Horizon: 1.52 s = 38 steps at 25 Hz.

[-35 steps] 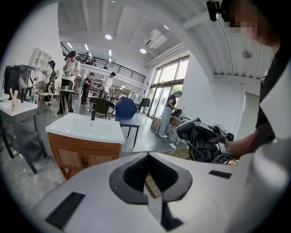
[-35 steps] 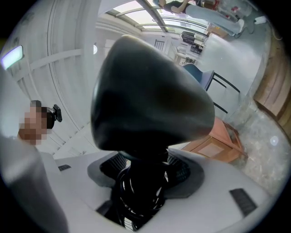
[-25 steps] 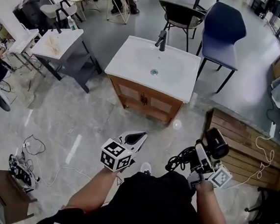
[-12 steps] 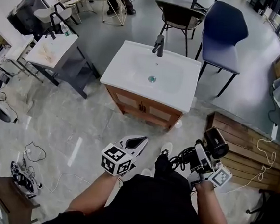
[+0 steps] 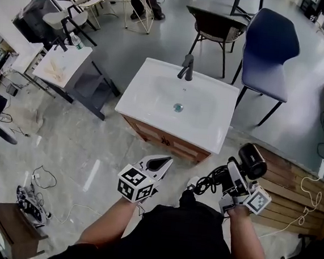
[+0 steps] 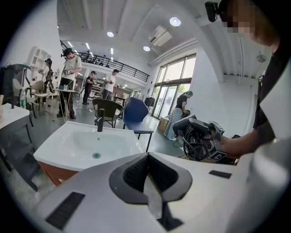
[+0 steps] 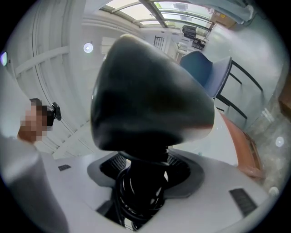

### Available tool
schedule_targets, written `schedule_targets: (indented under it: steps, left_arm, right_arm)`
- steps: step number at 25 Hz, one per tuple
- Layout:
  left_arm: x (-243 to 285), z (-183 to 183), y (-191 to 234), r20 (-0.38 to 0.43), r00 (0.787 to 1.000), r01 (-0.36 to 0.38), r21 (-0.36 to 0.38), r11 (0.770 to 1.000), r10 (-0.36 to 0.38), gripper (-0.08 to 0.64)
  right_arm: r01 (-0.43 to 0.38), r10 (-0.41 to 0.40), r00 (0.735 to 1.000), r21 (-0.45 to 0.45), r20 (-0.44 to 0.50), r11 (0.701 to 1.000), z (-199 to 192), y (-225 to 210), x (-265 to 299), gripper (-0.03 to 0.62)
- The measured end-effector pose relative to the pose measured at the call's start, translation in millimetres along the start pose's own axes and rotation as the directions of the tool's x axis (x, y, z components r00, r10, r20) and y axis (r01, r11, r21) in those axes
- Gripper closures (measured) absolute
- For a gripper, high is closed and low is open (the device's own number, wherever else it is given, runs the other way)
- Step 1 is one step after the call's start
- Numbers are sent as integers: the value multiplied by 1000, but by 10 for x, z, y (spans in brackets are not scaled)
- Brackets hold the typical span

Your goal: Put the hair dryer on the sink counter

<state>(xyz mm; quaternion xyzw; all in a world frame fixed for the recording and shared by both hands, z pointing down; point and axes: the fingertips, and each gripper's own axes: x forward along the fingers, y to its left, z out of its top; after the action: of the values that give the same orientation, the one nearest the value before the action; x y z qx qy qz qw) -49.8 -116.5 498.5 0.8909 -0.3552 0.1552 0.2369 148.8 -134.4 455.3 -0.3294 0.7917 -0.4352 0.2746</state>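
The black hair dryer (image 5: 252, 161) sits in my right gripper (image 5: 232, 183), which is shut on its handle and coiled cord, low at the right of the head view. In the right gripper view the hair dryer's head (image 7: 150, 102) fills the middle and the handle runs down between the jaws of the right gripper (image 7: 143, 175). My left gripper (image 5: 160, 164) is shut with nothing in it, its jaws meeting in the left gripper view (image 6: 148, 175). The white sink counter (image 5: 148, 93) with a dark faucet (image 5: 186, 67) stands ahead on a wooden cabinet. It also shows as the sink counter (image 6: 59, 150) beyond my left gripper.
A dark blue chair (image 5: 271, 45) and a brown chair (image 5: 218, 23) stand behind the sink. A small white table (image 5: 63, 64) is at the left, a wooden slatted platform (image 5: 293, 187) at the right. Cables (image 5: 30, 199) lie on the floor at the lower left. People stand farther back.
The sink counter has shifted lower and nearer in the head view, so I have moved toward it. Both grippers keep the same posture, the hair dryer still held.
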Motion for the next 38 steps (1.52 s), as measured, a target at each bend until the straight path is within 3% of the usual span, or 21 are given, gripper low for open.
schedule_targets:
  steps: [10, 23, 28, 31, 34, 38]
  left_arm:
    - [509, 374, 294, -38, 998, -39, 17, 999, 40, 560]
    - [898, 662, 446, -39, 996, -73, 35, 997, 75, 560]
    - [945, 690, 637, -48, 996, -73, 13, 997, 74, 560]
    - [1018, 728, 751, -54, 997, -49, 15, 999, 50, 560]
    - [1130, 836, 878, -56, 998, -18, 30, 999, 19, 560]
    - [1257, 1042, 1087, -39, 999, 13, 50, 999, -11, 560]
  right_arm:
    - [-28, 28, 1000, -35, -15, 999, 666, -404, 474, 347]
    - [43, -49, 995, -72, -89, 996, 921, -906, 642, 347]
    - [125, -144, 980, -142, -134, 982, 894, -1079, 776, 347]
    - [147, -203, 959, -265, -196, 953, 822, -1111, 928, 347]
    - [164, -306, 913, -443, -271, 882, 740, -1244, 1092, 348]
    - [141, -416, 842, -603, -344, 785, 644, -1451, 1324, 351]
